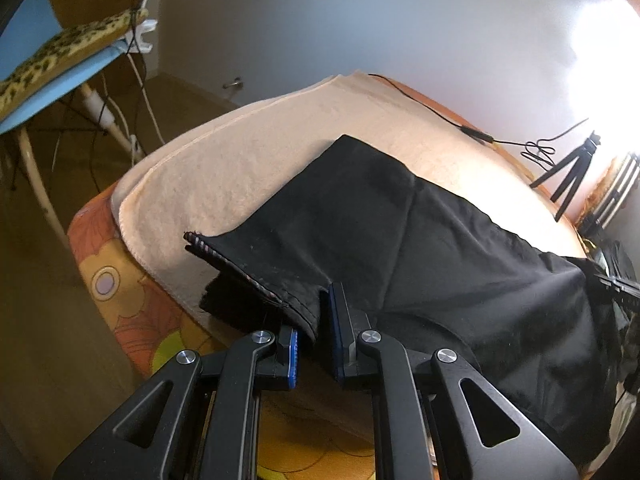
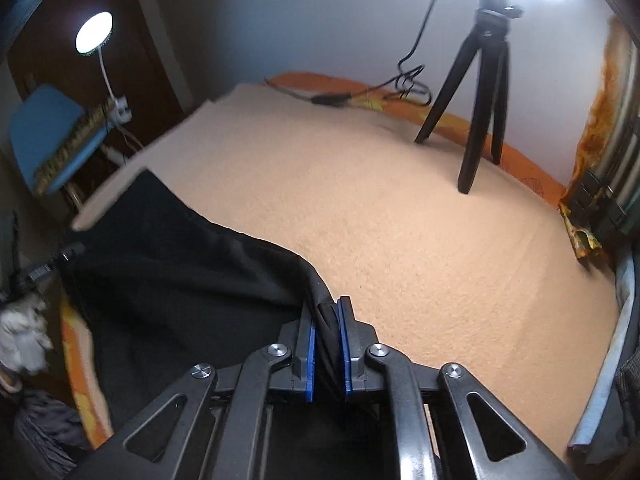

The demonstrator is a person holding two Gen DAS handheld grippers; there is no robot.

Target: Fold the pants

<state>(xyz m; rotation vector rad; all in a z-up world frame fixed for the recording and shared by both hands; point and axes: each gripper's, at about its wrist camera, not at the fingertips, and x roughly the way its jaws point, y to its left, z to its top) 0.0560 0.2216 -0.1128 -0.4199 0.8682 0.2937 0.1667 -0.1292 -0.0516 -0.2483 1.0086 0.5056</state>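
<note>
Black pants (image 1: 400,240) lie spread across a beige towel (image 1: 240,168) on a bed. In the left wrist view my left gripper (image 1: 315,326) is shut on the hem edge at the near side, where a striped inner lining shows. In the right wrist view the pants (image 2: 180,272) stretch off to the left. My right gripper (image 2: 327,332) is shut on a bunched fold of the black cloth between its blue pads, just above the towel (image 2: 400,220). The cloth hangs taut between the two grippers.
A black tripod (image 2: 480,100) stands at the far edge of the bed, with a cable (image 2: 332,100) beside it. The orange patterned sheet (image 1: 120,280) shows at the bed's edge. A blue chair (image 1: 60,72) stands off the bed and a round lamp (image 2: 94,32) shines behind it.
</note>
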